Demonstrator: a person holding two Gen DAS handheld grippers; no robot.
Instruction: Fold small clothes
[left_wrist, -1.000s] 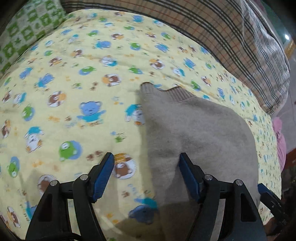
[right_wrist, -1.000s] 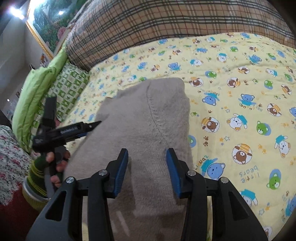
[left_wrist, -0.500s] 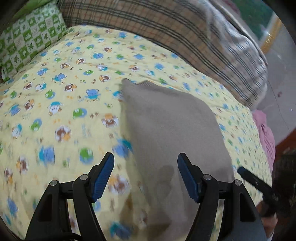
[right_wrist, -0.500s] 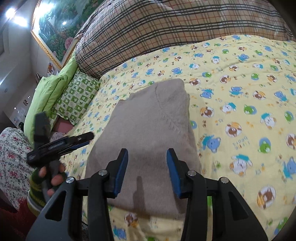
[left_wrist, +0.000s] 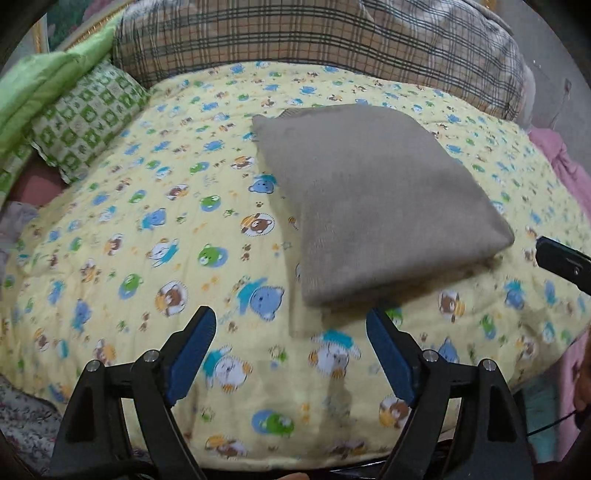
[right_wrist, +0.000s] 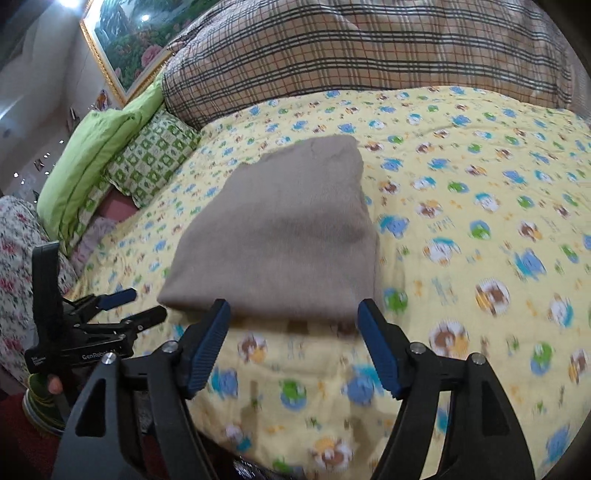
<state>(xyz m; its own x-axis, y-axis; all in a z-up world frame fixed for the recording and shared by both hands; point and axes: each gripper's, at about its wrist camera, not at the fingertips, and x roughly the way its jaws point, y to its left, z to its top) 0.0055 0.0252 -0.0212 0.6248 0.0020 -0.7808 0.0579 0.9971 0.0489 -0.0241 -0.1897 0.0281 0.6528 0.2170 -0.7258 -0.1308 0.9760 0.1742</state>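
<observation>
A taupe knitted garment (left_wrist: 373, 195) lies folded into a flat rectangle on the yellow cartoon-bear quilt (left_wrist: 147, 236); it also shows in the right wrist view (right_wrist: 280, 236). My left gripper (left_wrist: 291, 350) is open and empty, held back from the garment's near edge. My right gripper (right_wrist: 293, 339) is open and empty, just short of the garment's near edge. In the right wrist view the left gripper (right_wrist: 122, 306) shows at the left, off the bed's edge. A tip of the right gripper (left_wrist: 561, 258) shows at the right of the left wrist view.
A plaid blanket (right_wrist: 369, 51) is heaped along the far side of the bed. Green pillows (right_wrist: 122, 158) lie at the far left. Pink fabric (left_wrist: 561, 162) hangs at the right bed edge. A framed flower painting (right_wrist: 129, 40) hangs on the wall.
Both grippers have pulled back from over the garment toward the bed's near edge. The right gripper's jaws have opened wider. The folded garment has stayed in place.
</observation>
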